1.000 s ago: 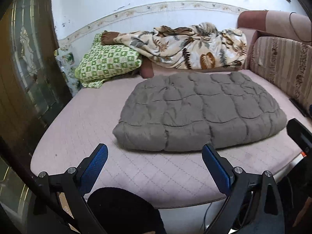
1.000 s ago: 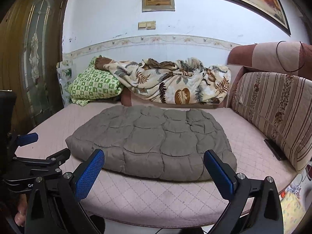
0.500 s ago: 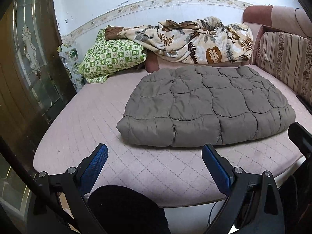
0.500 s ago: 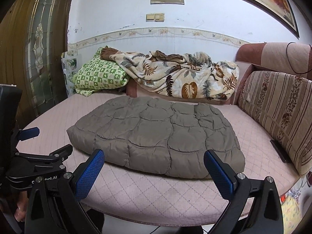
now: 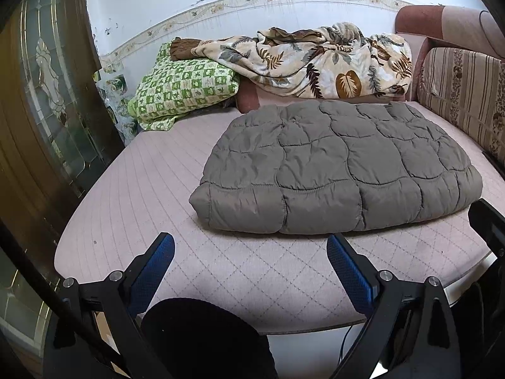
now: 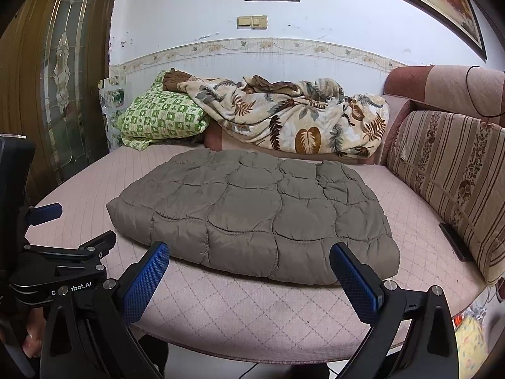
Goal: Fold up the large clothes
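A grey quilted padded garment point(image 5: 341, 170) lies folded in a thick flat bundle on the pink quilted bed point(image 5: 151, 170); it also shows in the right wrist view point(image 6: 252, 218). My left gripper point(image 5: 251, 262) is open and empty, just short of the bundle's near edge. My right gripper point(image 6: 249, 271) is open and empty, its fingertips at the bundle's near edge. The left gripper point(image 6: 47, 221) shows at the left of the right wrist view.
A leaf-print blanket point(image 5: 315, 60) and a green checked pillow point(image 5: 180, 91) lie at the back by the wall. A striped sofa back point(image 6: 451, 183) runs along the right, with a dark flat object point(image 6: 454, 241) at its foot. A wooden glazed door point(image 5: 47, 94) stands at the left.
Both grippers have moved forward toward the bed, so the grey bundle looks larger and nearer. Both stay open. The bundle has not moved.
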`<state>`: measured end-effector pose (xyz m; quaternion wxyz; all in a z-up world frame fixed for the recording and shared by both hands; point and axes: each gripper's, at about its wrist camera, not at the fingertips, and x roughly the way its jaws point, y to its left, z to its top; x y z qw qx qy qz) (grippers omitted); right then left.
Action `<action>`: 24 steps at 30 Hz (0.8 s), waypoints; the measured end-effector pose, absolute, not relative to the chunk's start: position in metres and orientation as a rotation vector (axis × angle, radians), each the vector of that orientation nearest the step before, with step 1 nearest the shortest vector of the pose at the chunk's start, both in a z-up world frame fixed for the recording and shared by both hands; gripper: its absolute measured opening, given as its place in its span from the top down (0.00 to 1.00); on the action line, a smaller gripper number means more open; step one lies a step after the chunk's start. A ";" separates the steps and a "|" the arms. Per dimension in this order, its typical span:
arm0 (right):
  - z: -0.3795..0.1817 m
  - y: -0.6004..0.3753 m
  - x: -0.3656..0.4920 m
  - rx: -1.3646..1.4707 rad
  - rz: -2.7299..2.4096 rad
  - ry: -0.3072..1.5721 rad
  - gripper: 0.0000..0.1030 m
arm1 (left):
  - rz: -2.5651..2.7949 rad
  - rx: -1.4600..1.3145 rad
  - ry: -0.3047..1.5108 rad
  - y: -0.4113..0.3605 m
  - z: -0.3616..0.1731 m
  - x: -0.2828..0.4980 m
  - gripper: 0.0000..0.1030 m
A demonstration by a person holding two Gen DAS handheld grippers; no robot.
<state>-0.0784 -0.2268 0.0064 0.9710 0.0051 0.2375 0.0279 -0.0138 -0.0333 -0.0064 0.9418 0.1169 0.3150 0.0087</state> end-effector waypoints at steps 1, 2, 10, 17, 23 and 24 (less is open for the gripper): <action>0.006 -0.227 -0.079 0.010 0.055 0.479 0.00 | 0.018 0.239 0.644 -0.033 -0.007 -0.013 0.06; 0.006 -0.227 -0.078 0.010 0.054 0.479 0.00 | 0.018 0.238 0.643 -0.033 -0.007 -0.014 0.06; 0.004 -0.230 -0.078 0.011 0.057 0.485 0.00 | 0.019 0.239 0.643 -0.033 -0.007 -0.013 0.06; 0.004 -0.231 -0.078 0.008 0.058 0.487 0.00 | 0.016 0.237 0.646 -0.033 -0.007 -0.013 0.06; 0.001 -0.231 -0.078 0.012 0.055 0.491 0.00 | 0.017 0.238 0.645 -0.033 -0.008 -0.013 0.06; 0.001 -0.231 -0.078 0.012 0.056 0.491 0.00 | 0.016 0.237 0.645 -0.033 -0.008 -0.013 0.06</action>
